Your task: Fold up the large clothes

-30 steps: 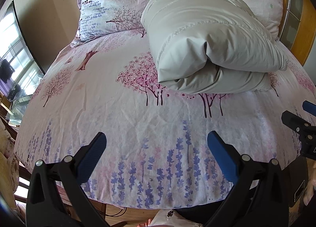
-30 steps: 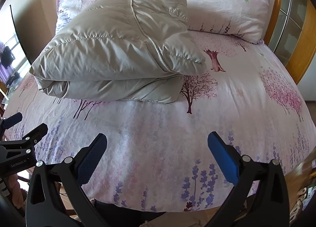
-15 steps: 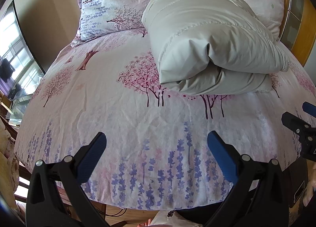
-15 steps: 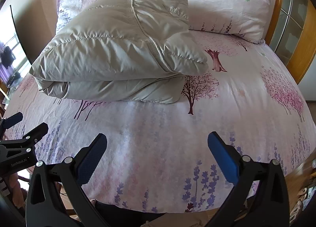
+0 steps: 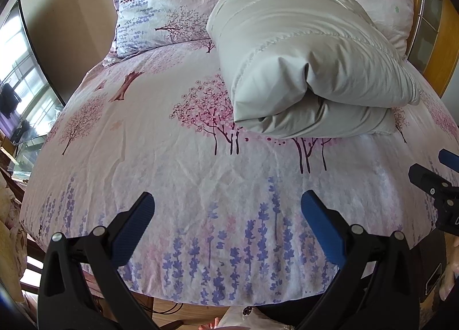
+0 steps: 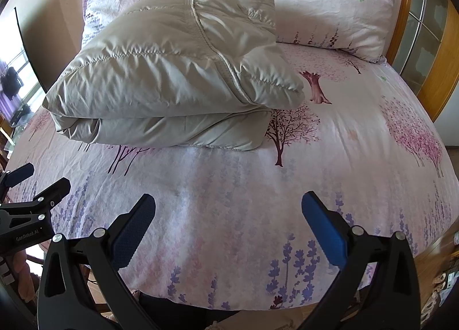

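A pale grey puffer jacket (image 5: 304, 60) lies folded in a thick bundle on the bed, its top layer doubled over the lower one. In the right wrist view the same jacket (image 6: 178, 72) sits left of centre, a seam running across its top. My left gripper (image 5: 228, 209) hovers open over the foot of the bed, well short of the jacket, nothing between its blue pads. My right gripper (image 6: 228, 209) is open too, empty, at the same distance. Each gripper shows at the edge of the other's view: right gripper (image 5: 436, 175), left gripper (image 6: 31, 189).
The bed sheet (image 5: 160, 158) is pink-white with tree and lavender prints. Two matching pillows (image 6: 324, 6) lean at the head. A wooden headboard (image 6: 436, 77) runs along the right. A window and a dark screen (image 5: 25, 72) stand at the left.
Both grippers have drifted slightly forward toward the jacket, which looks a little larger. The jaws stay open and the jacket has not moved.
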A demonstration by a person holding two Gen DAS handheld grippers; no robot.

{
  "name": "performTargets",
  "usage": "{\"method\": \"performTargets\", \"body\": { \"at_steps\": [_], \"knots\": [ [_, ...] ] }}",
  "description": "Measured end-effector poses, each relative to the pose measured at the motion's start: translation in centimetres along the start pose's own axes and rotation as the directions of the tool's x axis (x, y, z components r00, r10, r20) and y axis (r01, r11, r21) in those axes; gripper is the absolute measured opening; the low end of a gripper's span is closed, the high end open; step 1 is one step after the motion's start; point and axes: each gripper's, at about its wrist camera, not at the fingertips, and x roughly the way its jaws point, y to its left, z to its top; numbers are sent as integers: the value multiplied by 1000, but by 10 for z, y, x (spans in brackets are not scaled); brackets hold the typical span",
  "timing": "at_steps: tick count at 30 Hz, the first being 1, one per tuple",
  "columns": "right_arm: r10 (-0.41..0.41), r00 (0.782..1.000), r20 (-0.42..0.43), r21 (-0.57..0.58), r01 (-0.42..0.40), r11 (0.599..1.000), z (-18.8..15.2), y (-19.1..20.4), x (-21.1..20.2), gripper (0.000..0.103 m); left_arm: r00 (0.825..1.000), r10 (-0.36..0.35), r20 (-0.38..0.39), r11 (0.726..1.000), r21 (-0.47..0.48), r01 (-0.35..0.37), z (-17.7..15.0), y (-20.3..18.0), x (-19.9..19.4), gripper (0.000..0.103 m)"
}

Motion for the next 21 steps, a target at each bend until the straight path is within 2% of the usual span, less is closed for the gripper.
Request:
{"method": "performTargets", "body": {
  "at_steps": [21],
  "knots": [
    [11,1000,-6,10,-11,1000,0,-1,1,102,1000,-4,-4,1000,0,4,0,-1,2,101]
  ]
}}
